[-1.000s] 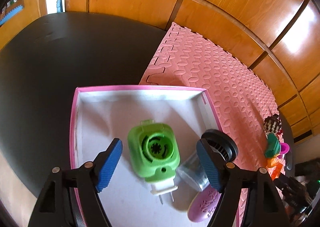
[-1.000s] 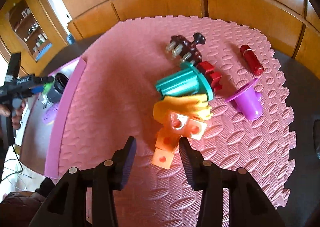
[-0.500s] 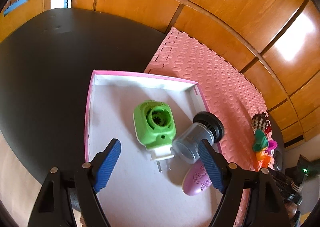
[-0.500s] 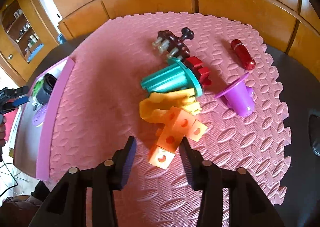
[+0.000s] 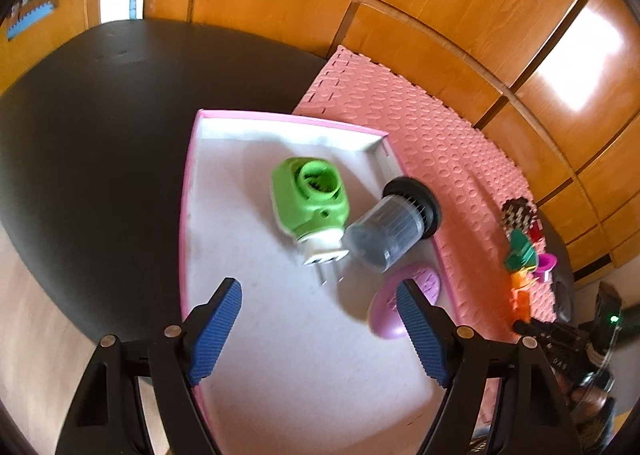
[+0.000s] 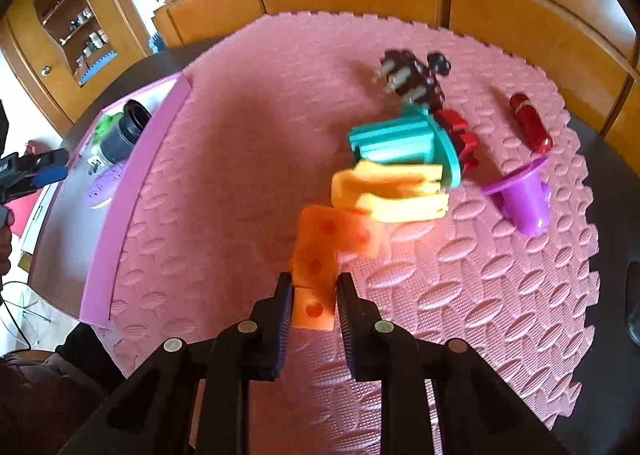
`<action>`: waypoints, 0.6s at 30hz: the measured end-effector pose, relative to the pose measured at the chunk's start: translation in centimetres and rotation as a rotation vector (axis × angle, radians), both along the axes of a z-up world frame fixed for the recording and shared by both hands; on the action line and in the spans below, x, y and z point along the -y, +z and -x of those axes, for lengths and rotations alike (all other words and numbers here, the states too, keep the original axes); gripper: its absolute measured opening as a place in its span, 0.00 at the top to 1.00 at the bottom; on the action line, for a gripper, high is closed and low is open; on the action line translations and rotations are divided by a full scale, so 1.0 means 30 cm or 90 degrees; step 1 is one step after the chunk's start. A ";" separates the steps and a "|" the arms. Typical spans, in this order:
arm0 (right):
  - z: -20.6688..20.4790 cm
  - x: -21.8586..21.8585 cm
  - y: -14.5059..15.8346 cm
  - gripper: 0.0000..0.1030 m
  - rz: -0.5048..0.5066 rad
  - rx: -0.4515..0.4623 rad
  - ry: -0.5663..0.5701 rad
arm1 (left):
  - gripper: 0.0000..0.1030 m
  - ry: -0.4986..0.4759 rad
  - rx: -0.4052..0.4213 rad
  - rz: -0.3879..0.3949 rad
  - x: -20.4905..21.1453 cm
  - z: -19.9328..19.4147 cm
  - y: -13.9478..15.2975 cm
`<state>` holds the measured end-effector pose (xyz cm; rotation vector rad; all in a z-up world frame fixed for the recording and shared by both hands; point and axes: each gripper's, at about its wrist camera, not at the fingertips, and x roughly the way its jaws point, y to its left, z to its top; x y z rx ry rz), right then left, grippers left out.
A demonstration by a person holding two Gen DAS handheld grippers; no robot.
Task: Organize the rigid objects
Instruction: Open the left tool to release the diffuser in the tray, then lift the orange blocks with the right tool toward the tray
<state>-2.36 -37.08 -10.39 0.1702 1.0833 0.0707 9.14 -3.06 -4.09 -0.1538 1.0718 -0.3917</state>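
right gripper (image 6: 313, 309): a second ago its jaws stand apart, short of the orange block piece (image 6: 320, 275); now they are clamped on that piece's near end.
orange block piece: earlier it lies flat on the pink mat (image 6: 224, 175) against the yellow piece (image 6: 390, 193); now it is tilted, its near end between the pads, its far end touching the yellow piece.
left gripper (image 5: 320, 329): earlier its blue pads flank the green plug-in device (image 5: 310, 201) in the tray (image 5: 280, 355); now it sits farther back from the device, jaws wide, nothing between them.
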 end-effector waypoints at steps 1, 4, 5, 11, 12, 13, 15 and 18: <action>-0.002 -0.006 0.002 0.79 0.002 0.001 0.002 | 0.23 0.000 0.005 -0.007 -0.004 0.008 -0.001; -0.009 -0.013 0.002 0.79 -0.001 0.002 -0.002 | 0.23 0.009 0.039 -0.044 -0.016 0.035 0.007; -0.011 -0.013 0.002 0.79 0.000 0.002 -0.003 | 0.23 0.014 0.055 -0.059 -0.022 0.044 0.012; -0.011 -0.062 -0.003 0.80 0.024 0.011 0.021 | 0.23 0.030 0.114 -0.117 -0.032 0.076 0.020; -0.007 -0.072 -0.003 0.81 0.029 0.013 0.029 | 0.23 0.029 0.118 -0.124 -0.029 0.080 0.018; -0.010 -0.087 -0.005 0.81 0.041 0.015 0.034 | 0.23 0.029 0.121 -0.129 -0.027 0.082 0.016; -0.016 -0.093 -0.006 0.81 0.045 0.015 0.033 | 0.23 0.025 0.123 -0.134 -0.019 0.092 0.011; -0.019 -0.093 -0.007 0.81 0.044 0.015 0.029 | 0.23 0.022 0.123 -0.138 -0.008 0.105 0.009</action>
